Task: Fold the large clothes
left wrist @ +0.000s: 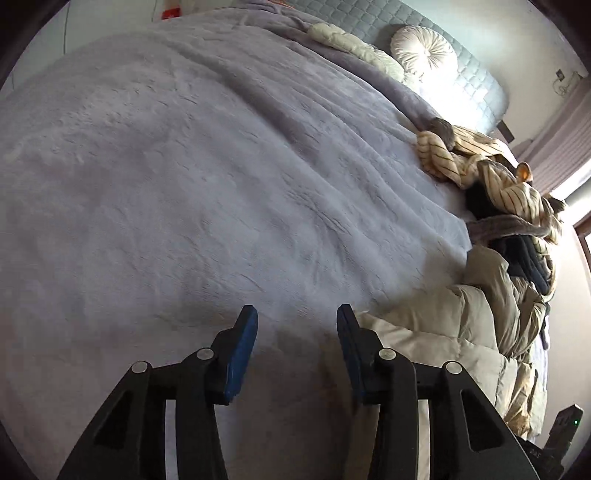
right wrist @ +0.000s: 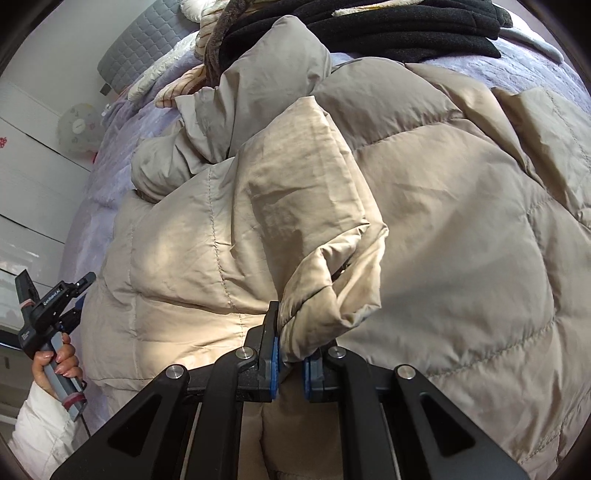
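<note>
The puffer jacket (right wrist: 424,206) cuff sits pinched in our right gripper (right wrist: 291,363); it may slip. Our left gripper (left wrist: 297,332) hangs half-open, empty.

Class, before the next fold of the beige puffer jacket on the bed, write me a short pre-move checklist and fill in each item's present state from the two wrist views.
1. Right gripper has a hold on the jacket sleeve cuff: ok, the cuff is bunched between its pads.
2. Left gripper free of fabric: ok, jaws apart, nothing between them.
3. Left gripper placed at the beige puffer jacket: not ok, it sits over bare purple blanket beside the jacket's edge.
4. Jacket body lies flat: not ok, it is puffy and creased.
5. Folding space clear: not ok, black garment and striped garment lie close by.
</note>
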Tool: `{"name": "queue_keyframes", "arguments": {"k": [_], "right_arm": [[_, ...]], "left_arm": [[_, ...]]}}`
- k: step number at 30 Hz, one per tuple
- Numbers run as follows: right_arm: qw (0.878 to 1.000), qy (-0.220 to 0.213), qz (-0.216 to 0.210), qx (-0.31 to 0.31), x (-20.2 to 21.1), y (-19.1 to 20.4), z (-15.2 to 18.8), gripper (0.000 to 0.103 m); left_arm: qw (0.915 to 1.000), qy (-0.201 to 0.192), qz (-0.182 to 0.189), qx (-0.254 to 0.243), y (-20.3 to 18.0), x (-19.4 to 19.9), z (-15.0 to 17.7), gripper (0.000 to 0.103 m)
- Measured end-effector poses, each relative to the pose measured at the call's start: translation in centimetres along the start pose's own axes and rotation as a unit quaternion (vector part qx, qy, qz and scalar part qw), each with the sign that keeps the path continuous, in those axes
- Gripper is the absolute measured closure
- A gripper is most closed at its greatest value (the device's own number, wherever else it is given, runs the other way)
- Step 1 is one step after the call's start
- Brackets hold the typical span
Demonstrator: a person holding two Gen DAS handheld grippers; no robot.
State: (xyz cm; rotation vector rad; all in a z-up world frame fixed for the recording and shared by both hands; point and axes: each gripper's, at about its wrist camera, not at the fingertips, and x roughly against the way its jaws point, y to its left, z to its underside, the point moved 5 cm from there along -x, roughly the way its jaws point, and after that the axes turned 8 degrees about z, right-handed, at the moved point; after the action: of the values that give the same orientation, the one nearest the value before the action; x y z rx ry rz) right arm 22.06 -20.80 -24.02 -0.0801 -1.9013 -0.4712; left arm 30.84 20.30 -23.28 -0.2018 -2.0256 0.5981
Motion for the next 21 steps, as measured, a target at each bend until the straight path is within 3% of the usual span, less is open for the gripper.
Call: {"name": "queue_keyframes", "arguments": {"k": [3,7,10,14,17,21], "right_arm": [[1.000,-0.013,0.023,-0.010,2.2,-1.5,0.0,0.071],[0.997,-0.068,0.047,-0.009,6.5,-2.8,0.2,0.070],[0.996,-0.081,0.034,0.025,7.4,-1.6,-0.2,0.073],[0.997,-0.055,0.029,0.052,4.3,0.3,-0.2,0.077],[0.998,-0.034,0.036,0.041,1.5,-0.1,0.5,0.081],[0.998,-0.037,0.041,0.030,0.6,-0.9,0.5,0.090]], "left_arm": [[0.9998,0.000,0.012,-0.019,-0.4,3.3,0.4,0.058],[0.9961,0.015,0.054,-0.068,-4.3,6.4,3.7,0.058],[0.9919,0.042,0.076,-0.093,-6.5,6.3,7.1,0.058],[0.9919,0.063,0.009,-0.110,-5.6,3.3,10.4,0.058],[0.9931,0.067,-0.012,-0.096,-3.7,1.3,10.8,0.057],[0.9930,0.063,-0.023,-0.097,-3.0,-0.4,10.1,0.056]]}}
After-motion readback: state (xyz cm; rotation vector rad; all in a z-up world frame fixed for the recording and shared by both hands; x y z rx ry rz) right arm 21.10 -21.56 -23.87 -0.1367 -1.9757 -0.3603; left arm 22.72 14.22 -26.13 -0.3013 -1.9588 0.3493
